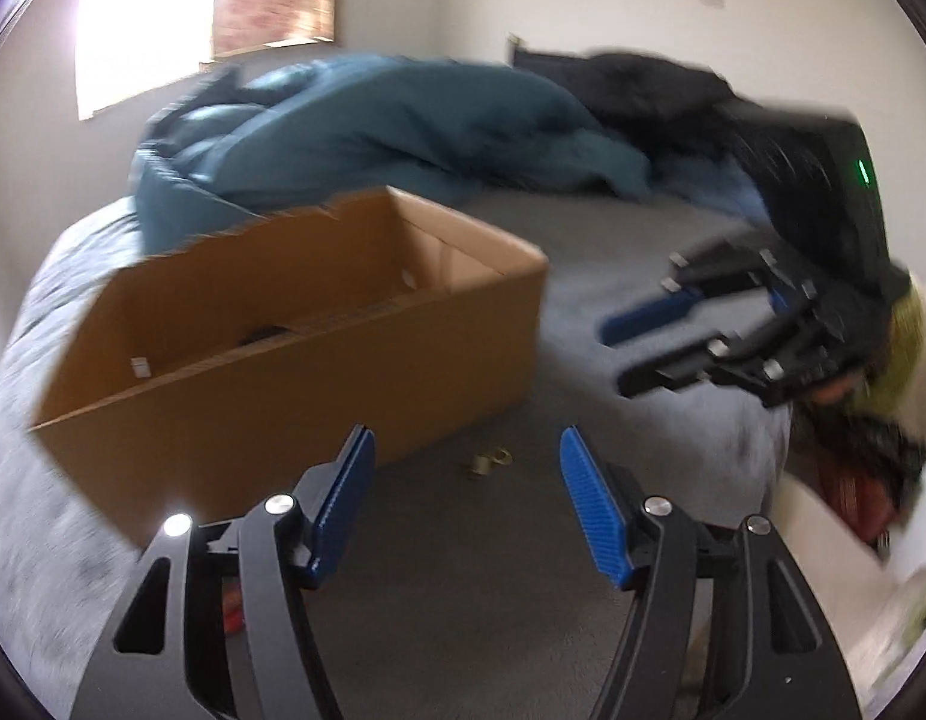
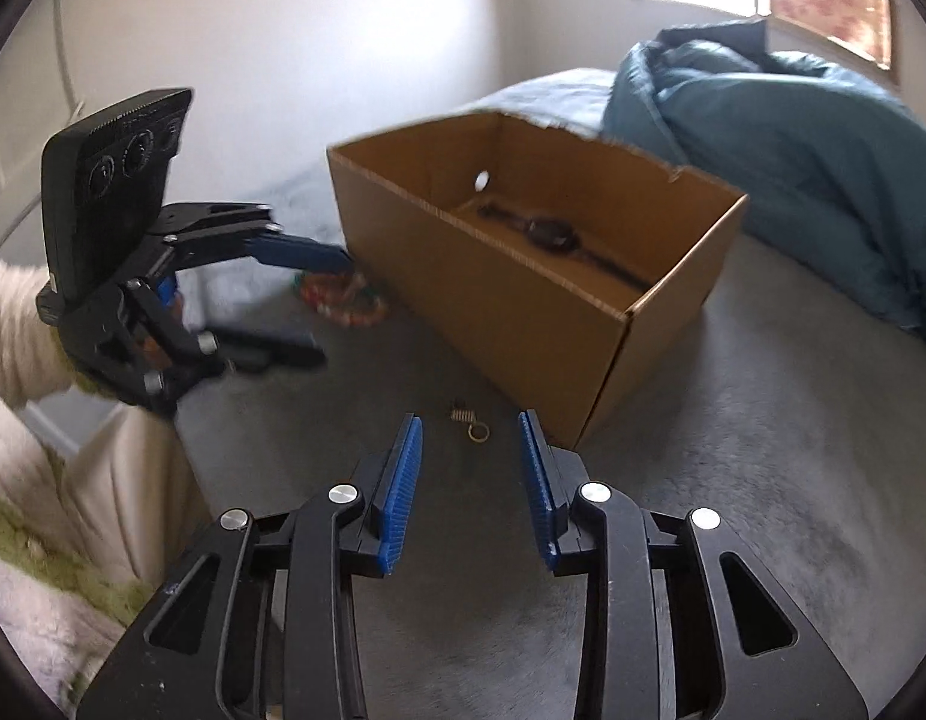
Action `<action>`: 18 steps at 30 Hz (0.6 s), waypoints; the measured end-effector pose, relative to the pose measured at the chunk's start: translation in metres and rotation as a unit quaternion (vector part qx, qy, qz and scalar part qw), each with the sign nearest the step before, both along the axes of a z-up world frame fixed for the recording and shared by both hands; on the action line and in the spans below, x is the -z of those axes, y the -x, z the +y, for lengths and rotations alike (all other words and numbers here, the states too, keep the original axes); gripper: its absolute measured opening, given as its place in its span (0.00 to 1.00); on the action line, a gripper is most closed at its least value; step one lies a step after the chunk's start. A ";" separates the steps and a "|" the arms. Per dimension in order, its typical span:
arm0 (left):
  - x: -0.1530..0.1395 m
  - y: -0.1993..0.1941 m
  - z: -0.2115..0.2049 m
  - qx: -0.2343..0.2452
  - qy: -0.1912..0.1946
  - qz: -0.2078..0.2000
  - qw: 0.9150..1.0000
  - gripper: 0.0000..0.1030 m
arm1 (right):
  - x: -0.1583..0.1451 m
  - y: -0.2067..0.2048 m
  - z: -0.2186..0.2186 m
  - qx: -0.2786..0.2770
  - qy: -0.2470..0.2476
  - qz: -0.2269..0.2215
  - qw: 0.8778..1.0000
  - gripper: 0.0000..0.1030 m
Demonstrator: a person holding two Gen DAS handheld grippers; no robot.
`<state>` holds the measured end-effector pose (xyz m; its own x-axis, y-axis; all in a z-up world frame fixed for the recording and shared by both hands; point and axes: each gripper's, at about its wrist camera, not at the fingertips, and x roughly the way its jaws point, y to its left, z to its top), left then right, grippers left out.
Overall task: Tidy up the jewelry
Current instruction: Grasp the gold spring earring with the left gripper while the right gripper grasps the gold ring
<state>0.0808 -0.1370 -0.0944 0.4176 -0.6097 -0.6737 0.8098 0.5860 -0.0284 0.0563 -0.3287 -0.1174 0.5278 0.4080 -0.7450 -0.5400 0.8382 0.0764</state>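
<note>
A small gold earring pair [image 1: 490, 459] lies on the grey bed just in front of an open cardboard box [image 1: 283, 408]. My left gripper [image 1: 466, 444] hangs above it, open and empty. My right gripper [image 1: 619, 357] reaches in from the right, also open. In the right wrist view the gold pieces [image 2: 470, 423] lie on the bed just beyond the tips of the right gripper [image 2: 469, 420], untouched by the pads. A dark wristwatch [image 2: 547, 234] rests inside the box [image 2: 493, 300]. A colourful beaded bracelet [image 2: 343, 300] lies left of the box, near the open left gripper [image 2: 328, 306].
A teal duvet [image 1: 373, 132] is heaped behind the box, with dark clothing [image 1: 643, 90] beside it. The bed's edge falls away at the right, where red and dark items [image 1: 853, 480] lie lower down. A person's pale fuzzy sleeve [image 2: 13, 324] is at the left.
</note>
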 end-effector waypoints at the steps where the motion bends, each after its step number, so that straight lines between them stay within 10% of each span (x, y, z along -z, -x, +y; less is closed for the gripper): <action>1: 0.008 -0.002 -0.007 0.015 -0.014 0.000 1.000 0.53 | 0.003 -0.005 0.000 -0.008 0.001 0.004 1.000 0.29; 10: 0.050 -0.025 -0.036 0.063 -0.089 0.009 0.994 0.24 | 0.040 -0.039 0.019 -0.104 0.037 0.029 0.994 0.28; 18: 0.064 -0.034 -0.045 0.083 -0.115 0.018 0.990 0.22 | 0.058 -0.050 0.026 -0.132 0.055 0.040 0.989 0.24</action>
<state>0.1147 -0.1820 -0.1583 0.2979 -0.4974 -0.8148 0.8963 0.4394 0.0594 0.1063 -0.3026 -0.1751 0.3516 0.4385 -0.8271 -0.7369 0.6745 0.0443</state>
